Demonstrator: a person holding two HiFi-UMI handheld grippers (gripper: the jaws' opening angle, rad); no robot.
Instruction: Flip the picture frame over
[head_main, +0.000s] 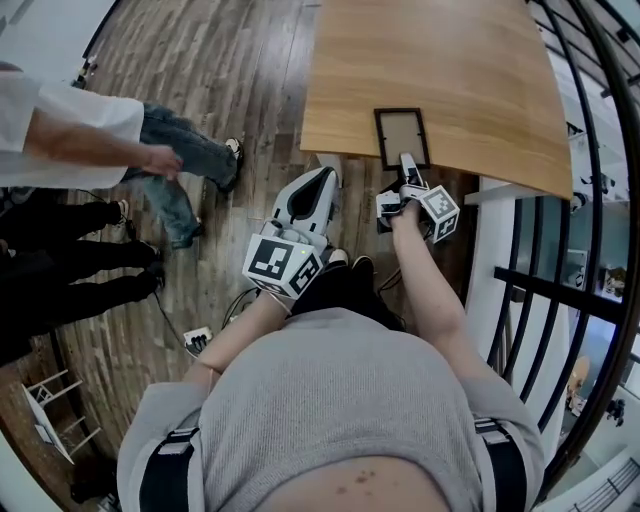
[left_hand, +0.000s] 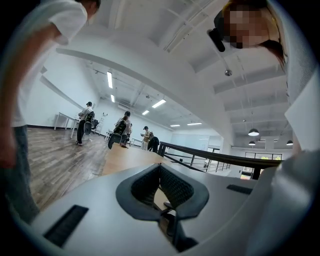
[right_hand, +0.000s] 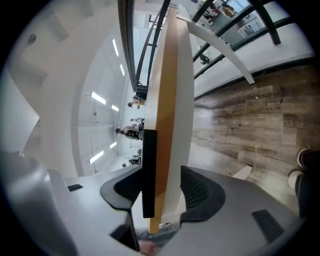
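A black picture frame lies flat at the near edge of the wooden table. My right gripper is at the frame's near edge. It is rolled on its side. In the right gripper view the right gripper is open wide. The frame's black edge and the tabletop's edge stand between its pads. My left gripper hangs left of the frame, just short of the table's edge, holding nothing. In the left gripper view the left gripper has its fingertips together.
People stand on the wood floor at the left. A black railing runs along the right, behind the table's white support. A white rack sits at the lower left. More people stand far off beyond the table.
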